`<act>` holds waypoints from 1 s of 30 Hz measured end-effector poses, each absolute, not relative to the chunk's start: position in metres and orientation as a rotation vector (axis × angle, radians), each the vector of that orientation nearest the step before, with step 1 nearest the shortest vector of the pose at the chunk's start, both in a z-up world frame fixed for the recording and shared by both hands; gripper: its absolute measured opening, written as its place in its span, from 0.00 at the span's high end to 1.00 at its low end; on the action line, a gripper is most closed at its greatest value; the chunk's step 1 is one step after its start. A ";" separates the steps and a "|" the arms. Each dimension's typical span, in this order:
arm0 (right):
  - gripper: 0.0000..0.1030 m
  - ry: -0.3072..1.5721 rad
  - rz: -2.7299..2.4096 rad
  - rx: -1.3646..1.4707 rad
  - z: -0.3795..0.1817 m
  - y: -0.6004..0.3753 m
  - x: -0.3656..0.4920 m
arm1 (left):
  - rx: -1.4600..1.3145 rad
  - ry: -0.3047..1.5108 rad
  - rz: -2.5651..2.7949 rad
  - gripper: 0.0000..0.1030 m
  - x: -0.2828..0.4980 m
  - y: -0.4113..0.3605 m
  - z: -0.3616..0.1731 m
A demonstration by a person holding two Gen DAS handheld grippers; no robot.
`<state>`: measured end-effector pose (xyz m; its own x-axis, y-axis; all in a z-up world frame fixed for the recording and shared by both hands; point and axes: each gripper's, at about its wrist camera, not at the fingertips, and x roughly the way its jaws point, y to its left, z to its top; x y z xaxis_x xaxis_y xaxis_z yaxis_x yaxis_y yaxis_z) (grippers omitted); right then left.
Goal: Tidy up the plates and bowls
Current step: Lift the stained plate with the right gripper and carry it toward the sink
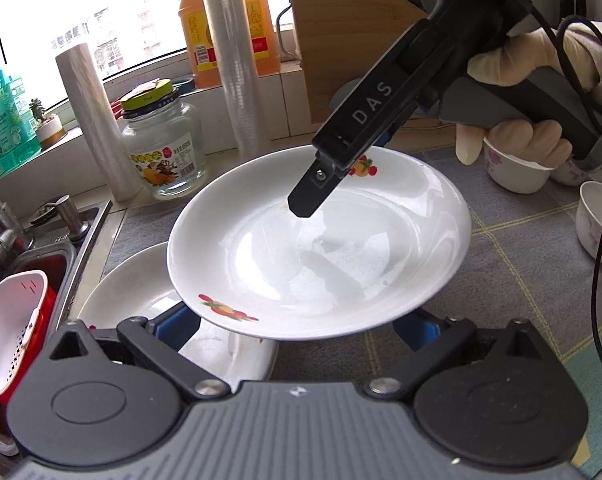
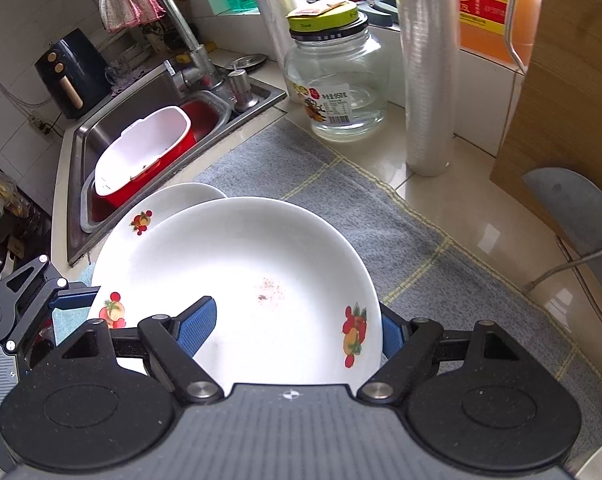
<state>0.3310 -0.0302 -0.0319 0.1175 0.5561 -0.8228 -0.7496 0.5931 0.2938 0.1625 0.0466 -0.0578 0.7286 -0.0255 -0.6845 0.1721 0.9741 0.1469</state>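
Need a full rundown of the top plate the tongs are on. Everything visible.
The top plate is round, white and glossy, ceramic by its look, shallow with a wide sloping rim. Fruit decals sit on the rim, and a few reddish specks mark its centre. It is tilted, raised above a second matching plate. The right tongs clamp one edge, one finger lying inside the dish. The left tongs sit under the opposite edge; their grip is hidden. A grey mat lies below.

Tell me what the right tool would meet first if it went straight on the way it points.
The plate: it already sits between the fingers of the right tool, so any push forward runs into its inner face. Past it lies the lower plate, though the depth there is unclear.
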 end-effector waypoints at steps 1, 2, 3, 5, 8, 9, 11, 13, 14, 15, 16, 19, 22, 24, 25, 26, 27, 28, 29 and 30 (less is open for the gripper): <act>0.17 1.088 0.972 -0.216 -0.032 -0.026 0.330 | 0.205 0.748 -0.103 0.02 0.161 0.049 -0.057; 0.17 1.087 0.978 -0.219 -0.032 -0.021 0.329 | 0.204 0.748 -0.097 0.02 0.160 0.052 -0.057; 0.17 1.087 0.984 -0.221 -0.032 -0.017 0.329 | 0.202 0.749 -0.090 0.02 0.159 0.055 -0.056; 0.17 1.085 0.997 -0.222 -0.031 -0.009 0.328 | 0.199 0.750 -0.076 0.02 0.156 0.061 -0.056; 0.17 1.081 1.018 -0.228 -0.031 0.003 0.326 | 0.192 0.752 -0.055 0.02 0.152 0.068 -0.055; 0.17 1.080 1.023 -0.230 -0.031 0.007 0.325 | 0.189 0.753 -0.049 0.02 0.152 0.071 -0.055; 0.17 1.080 1.036 -0.234 -0.032 0.015 0.324 | 0.187 0.755 -0.037 0.02 0.149 0.077 -0.056; 0.17 1.081 1.046 -0.240 -0.032 0.023 0.322 | 0.184 0.760 -0.028 0.02 0.147 0.081 -0.057; 0.17 1.080 1.052 -0.244 -0.033 0.026 0.321 | 0.181 0.762 -0.023 0.02 0.145 0.084 -0.057; 0.17 1.082 1.056 -0.245 -0.034 0.029 0.320 | 0.178 0.764 -0.018 0.02 0.144 0.086 -0.058; 0.17 1.084 1.061 -0.245 -0.035 0.032 0.320 | 0.175 0.767 -0.015 0.02 0.143 0.088 -0.058; 0.17 1.091 1.067 -0.253 -0.038 0.041 0.318 | 0.164 0.773 -0.009 0.02 0.142 0.093 -0.060; 0.17 1.103 1.073 -0.258 -0.042 0.049 0.316 | 0.152 0.775 -0.008 0.02 0.140 0.098 -0.061; 0.17 1.107 1.078 -0.262 -0.045 0.054 0.315 | 0.150 0.779 -0.004 0.02 0.140 0.101 -0.062; 0.17 1.107 1.079 -0.266 -0.045 0.056 0.314 | 0.142 0.782 -0.005 0.02 0.141 0.103 -0.062; 0.17 1.108 1.079 -0.269 -0.046 0.058 0.313 | 0.130 0.788 -0.007 0.02 0.141 0.105 -0.063; 0.17 1.112 1.080 -0.270 -0.047 0.059 0.313 | 0.123 0.791 -0.007 0.02 0.141 0.107 -0.064; 0.17 1.115 1.081 -0.272 -0.048 0.061 0.313 | 0.122 0.791 -0.007 0.02 0.140 0.108 -0.065; 0.17 1.117 1.081 -0.275 -0.049 0.063 0.312 | 0.124 0.792 -0.006 0.02 0.140 0.108 -0.066; 0.17 1.118 1.082 -0.277 -0.050 0.064 0.312 | 0.124 0.793 -0.006 0.02 0.140 0.109 -0.067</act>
